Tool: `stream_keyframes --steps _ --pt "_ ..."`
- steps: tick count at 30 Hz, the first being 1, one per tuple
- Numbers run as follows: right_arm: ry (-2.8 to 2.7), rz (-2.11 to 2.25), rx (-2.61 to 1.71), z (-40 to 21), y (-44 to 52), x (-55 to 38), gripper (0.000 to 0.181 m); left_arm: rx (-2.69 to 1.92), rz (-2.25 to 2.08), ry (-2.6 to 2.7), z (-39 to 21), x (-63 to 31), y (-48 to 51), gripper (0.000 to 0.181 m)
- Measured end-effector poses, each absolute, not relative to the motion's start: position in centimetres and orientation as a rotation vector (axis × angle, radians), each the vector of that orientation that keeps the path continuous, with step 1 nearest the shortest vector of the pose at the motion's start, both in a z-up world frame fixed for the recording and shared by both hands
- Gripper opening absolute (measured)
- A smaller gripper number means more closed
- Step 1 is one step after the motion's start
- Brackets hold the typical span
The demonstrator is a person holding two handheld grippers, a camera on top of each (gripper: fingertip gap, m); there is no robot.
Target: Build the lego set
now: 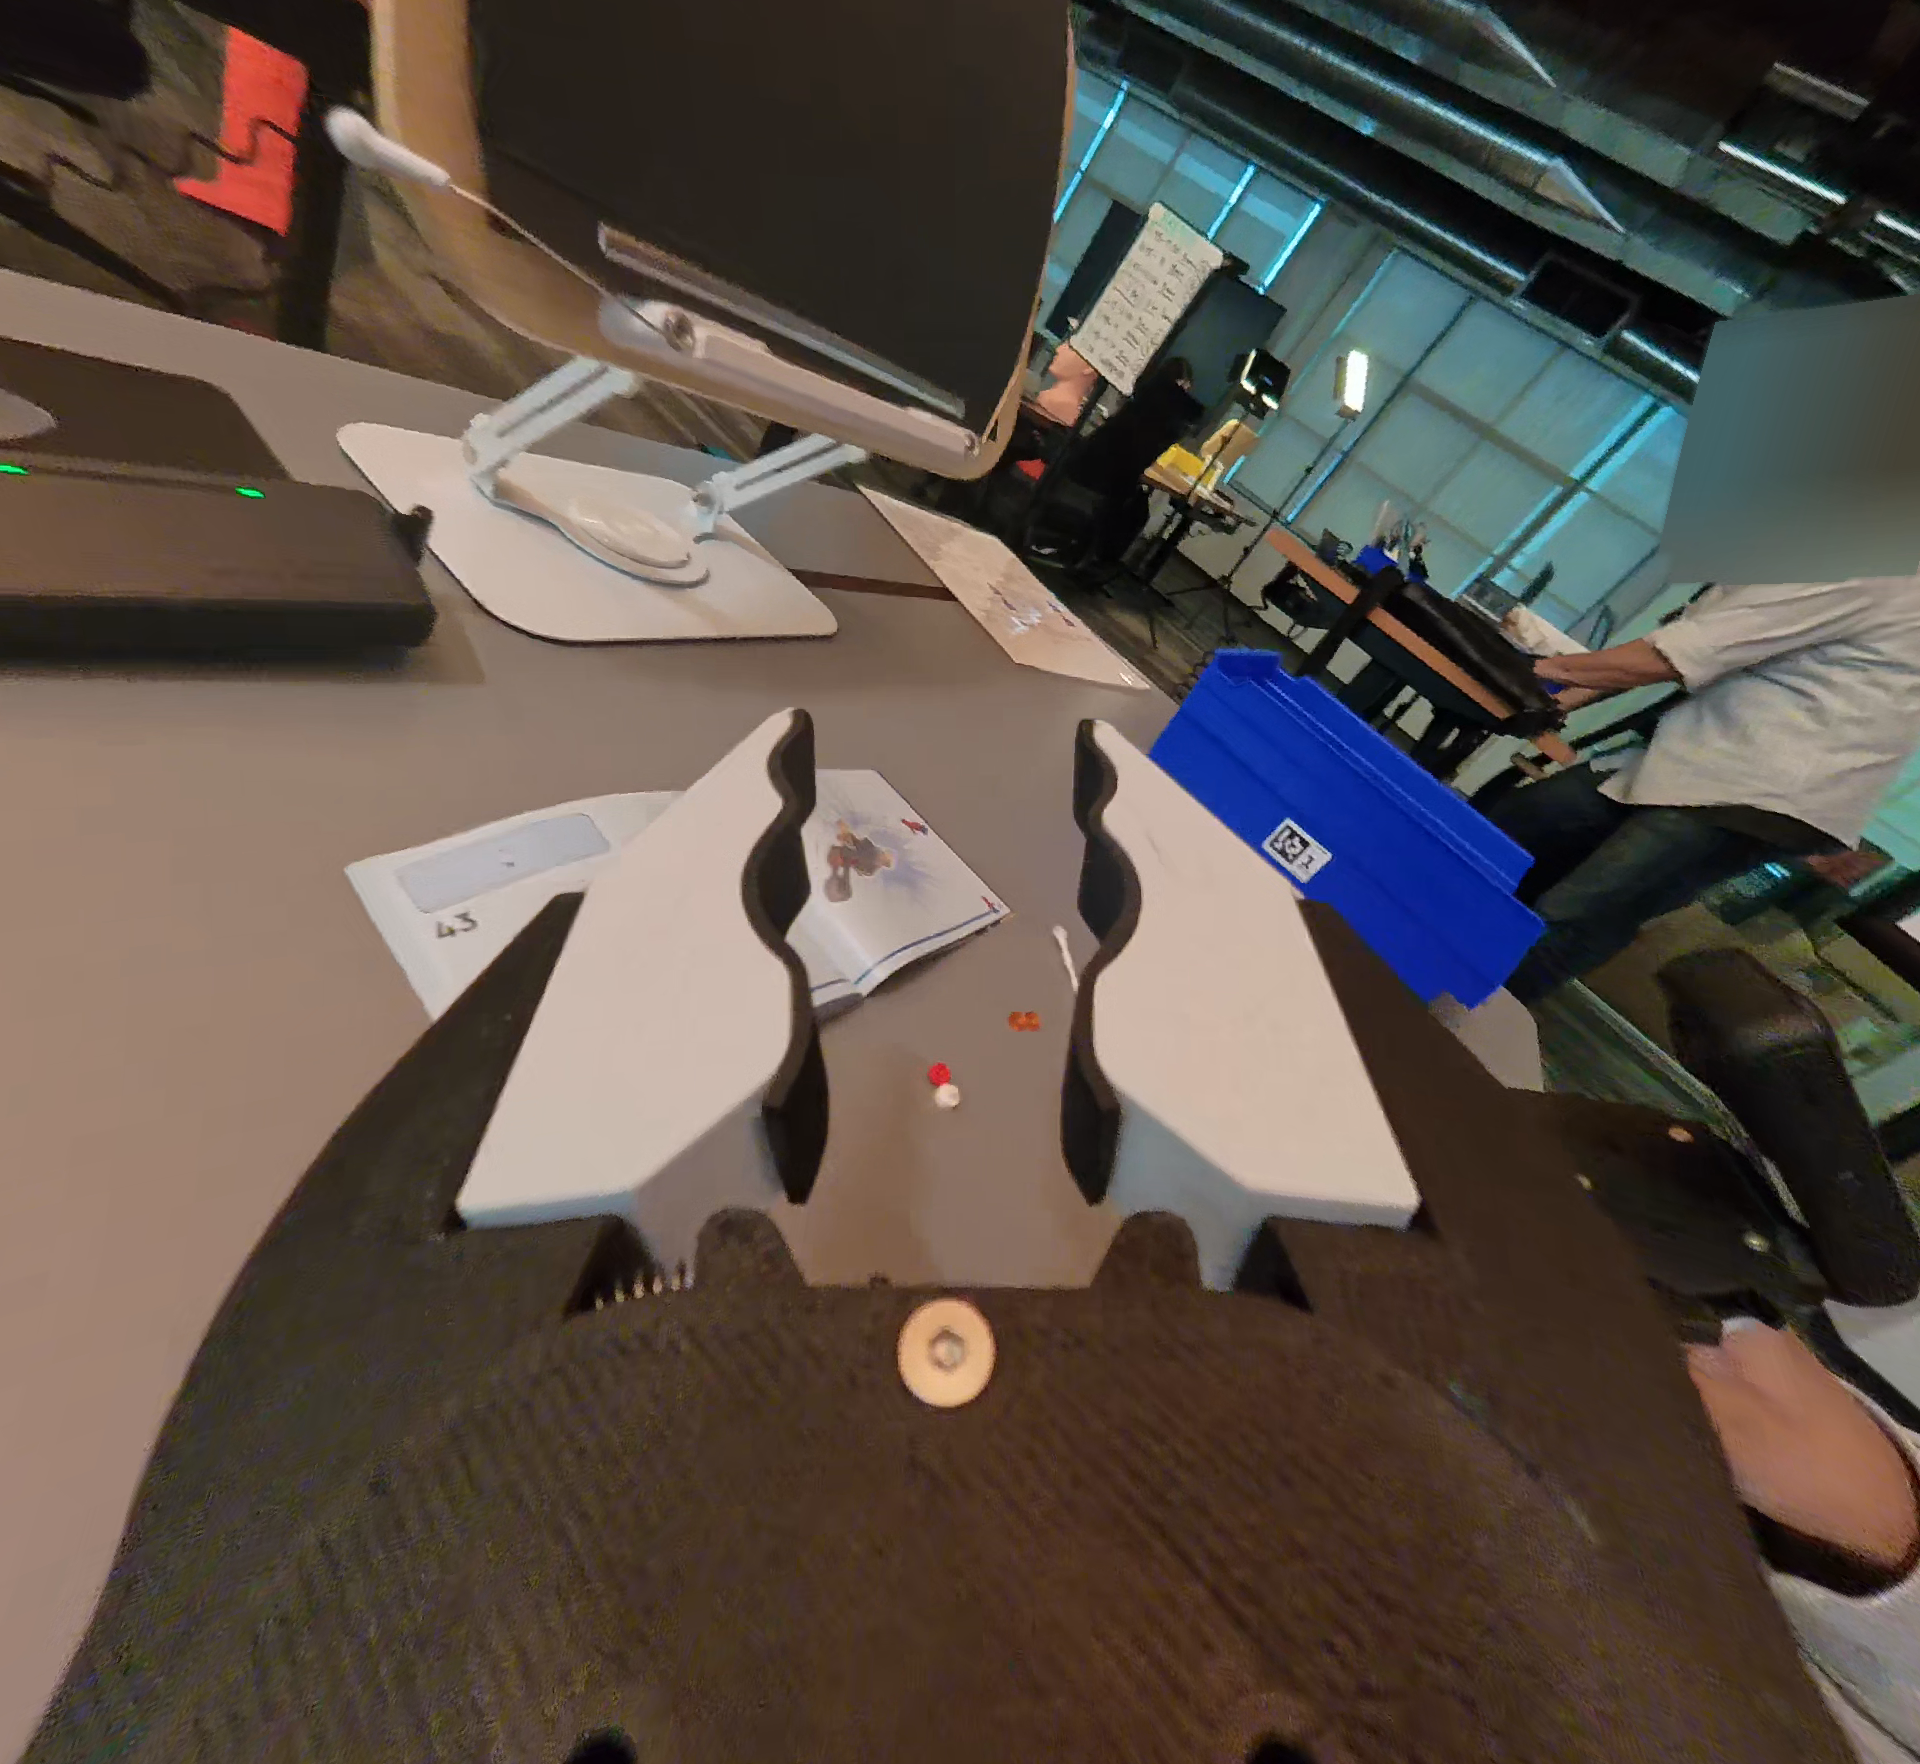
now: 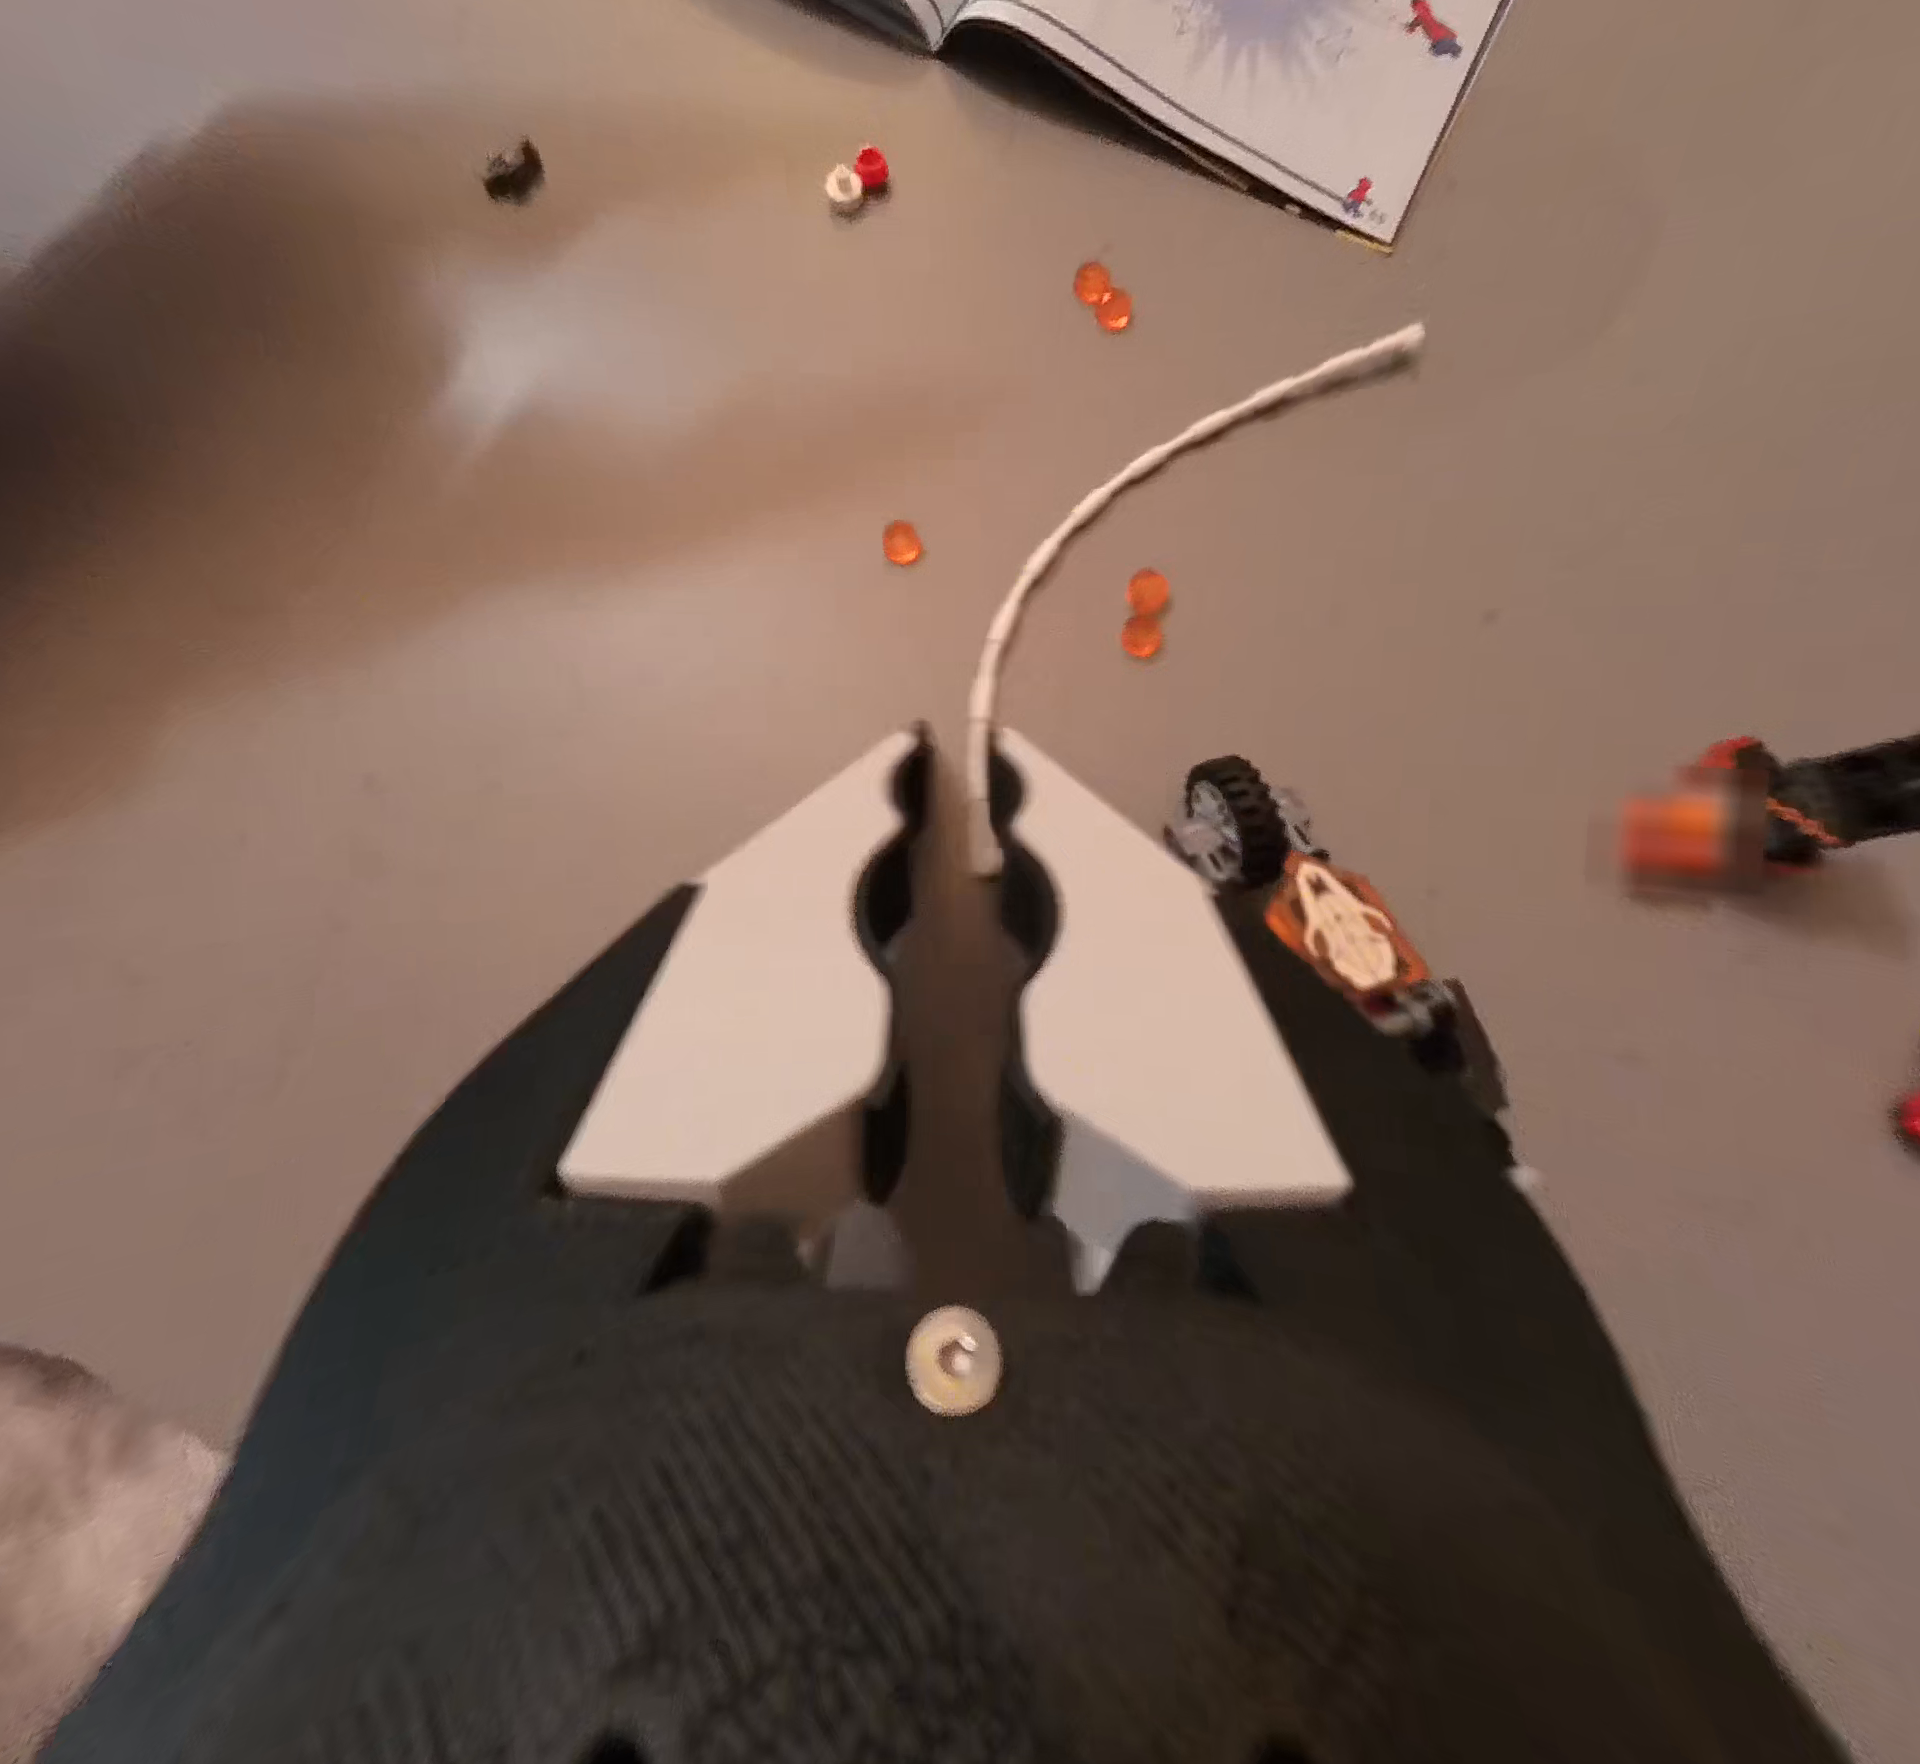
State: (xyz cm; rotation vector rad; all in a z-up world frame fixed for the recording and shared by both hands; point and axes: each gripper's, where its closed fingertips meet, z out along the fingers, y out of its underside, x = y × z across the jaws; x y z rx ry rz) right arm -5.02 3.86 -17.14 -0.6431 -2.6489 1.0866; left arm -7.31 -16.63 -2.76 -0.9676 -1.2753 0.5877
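My right gripper is shut on one end of a white flexible cord, which curves away over the grey table. Beside its right finger lies a small lego bike with a black wheel and an orange printed panel. Several orange round studs lie scattered ahead. A red piece, a white piece and a dark piece lie farther off. My left gripper is open and empty above the table, with the red piece and white piece seen between its fingers.
The open instruction booklet lies at the far side, and also shows in the left wrist view. A blurred orange and black build lies at the right. A blue bin, a tablet on a white stand and a black device stand on the table. A person stands beyond. One gripper's finger ends stand about 25 centimetres off the other's. Measured from the fingertips, the small lego bike is 7 centimetres or so from the right gripper and 25 centimetres from the left.
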Motion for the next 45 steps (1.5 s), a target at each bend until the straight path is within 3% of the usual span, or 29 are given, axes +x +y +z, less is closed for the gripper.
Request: stream_keyframes --steps 1,12,19,26,30,35,45 --pt "-2.653 1.071 -0.629 -17.2 4.1 -4.9 0.0 -0.954 0.602 -1.273 -2.5 -7.1 -17.1 0.049" --pt "-2.481 1.344 -0.411 -12.2 3.3 -3.6 0.0 -0.85 0.61 -1.257 -1.5 -5.3 -20.2 0.048" --pt "-2.365 1.626 -0.359 -7.7 3.0 -2.6 0.0 -0.811 0.278 -1.177 -2.2 -6.4 -17.2 0.05" --pt "-2.413 1.43 -0.322 -10.4 2.9 -3.0 0.0 -0.775 0.308 -1.187 -2.2 -6.3 -17.9 0.05" --pt "-2.524 1.33 -0.297 -13.1 2.0 -2.0 0.019 -0.761 0.294 -1.201 -2.4 -6.4 -18.1 0.05" --pt "-2.609 1.425 -0.336 -13.5 1.2 -0.9 0.028 -0.863 0.3 -1.252 -3.5 -7.1 -16.9 0.05" --pt "-2.627 1.447 -0.281 -14.1 1.0 -0.3 0.028 -1.006 0.404 -1.309 -3.9 -7.5 -15.8 0.043"
